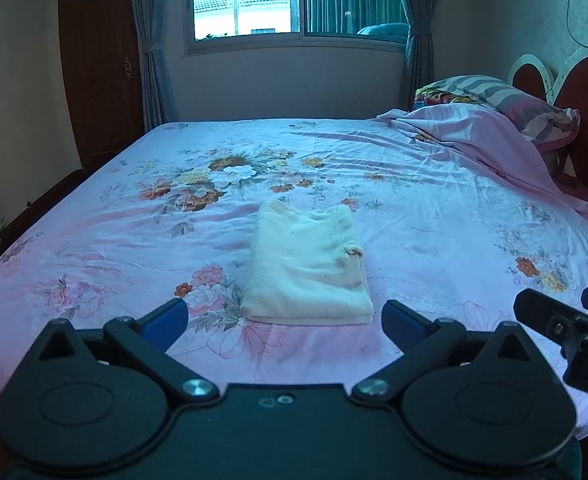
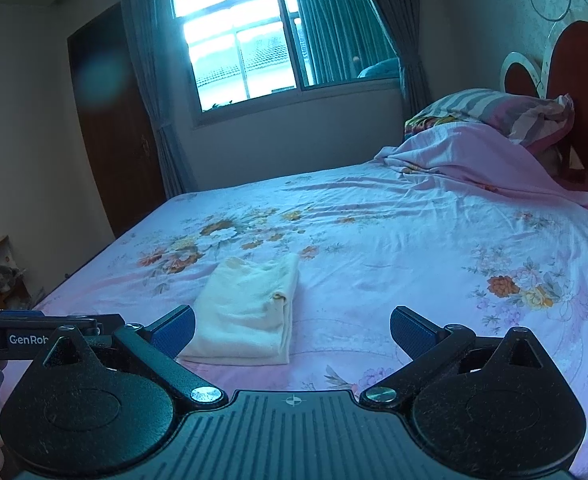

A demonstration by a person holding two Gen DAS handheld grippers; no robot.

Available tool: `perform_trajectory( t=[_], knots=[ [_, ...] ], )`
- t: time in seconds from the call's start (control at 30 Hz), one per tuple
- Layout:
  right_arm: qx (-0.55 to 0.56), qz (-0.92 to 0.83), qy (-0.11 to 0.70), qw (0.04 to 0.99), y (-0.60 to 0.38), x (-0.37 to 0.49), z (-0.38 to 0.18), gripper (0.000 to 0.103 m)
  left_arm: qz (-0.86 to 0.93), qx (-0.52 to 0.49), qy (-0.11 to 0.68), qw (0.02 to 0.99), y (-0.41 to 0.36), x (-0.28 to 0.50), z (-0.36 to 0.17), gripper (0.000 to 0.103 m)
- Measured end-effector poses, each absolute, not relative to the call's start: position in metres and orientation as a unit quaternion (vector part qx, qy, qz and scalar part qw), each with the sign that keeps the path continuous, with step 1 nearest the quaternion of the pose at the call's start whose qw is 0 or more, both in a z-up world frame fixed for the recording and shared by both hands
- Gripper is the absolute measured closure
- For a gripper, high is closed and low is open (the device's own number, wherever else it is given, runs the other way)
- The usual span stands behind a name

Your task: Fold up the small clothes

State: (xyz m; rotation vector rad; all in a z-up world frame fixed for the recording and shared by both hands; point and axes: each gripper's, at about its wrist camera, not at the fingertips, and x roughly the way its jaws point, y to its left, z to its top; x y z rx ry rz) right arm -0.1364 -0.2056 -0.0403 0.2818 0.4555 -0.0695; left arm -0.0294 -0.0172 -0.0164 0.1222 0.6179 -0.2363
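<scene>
**Garment folded, both tongs wide and clear of it**

Garment first: the cream-white fleecy garment point(image 1: 307, 268), folded into a thick rectangle, lies flat on the pink floral-print bed sheet point(image 1: 433, 216), near the bed's front edge. Your left tongs point(image 1: 284, 322) stand wide apart and hold nothing. In the left wrist view the garment sits just ahead of them, its near folded edge lined up between the two blue pads point(image 1: 170, 318), not touching either. Your right tongs point(image 2: 292, 332) are spread just as wide and equally empty. From the right wrist view the garment point(image 2: 250, 312) lies ahead and to the left, its near corner just beside the left blue pad point(image 2: 176, 330); whether the two touch cannot be told. The space between the right pads shows mostly bare sheet point(image 2: 393, 240). The right tongs point(image 1: 565, 312) also show at the right edge of the left view, apart from the garment. At the head of the bed a striped grey-and-pink pillow point(image 1: 513, 100) rests on a bunched pink coverlet point(image 1: 465, 132), well apart from the garment.
</scene>
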Motion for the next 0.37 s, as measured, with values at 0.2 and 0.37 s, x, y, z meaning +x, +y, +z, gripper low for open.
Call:
perform_trajectory(
  t=[0.2, 0.37],
  knots=[
    [0.136, -0.032, 0.229, 0.963, -0.205, -0.121, -0.042, 0.000, -0.135, 0.052, 0.300, 0.943, -0.022, -0.019, -0.018, 0.002],
    [0.134, -0.031, 0.232, 0.963, -0.207, -0.104, -0.043, 0.000, -0.158, 0.032, 0.307, 0.938, -0.026, -0.003, -0.020, 0.002]
  ],
)
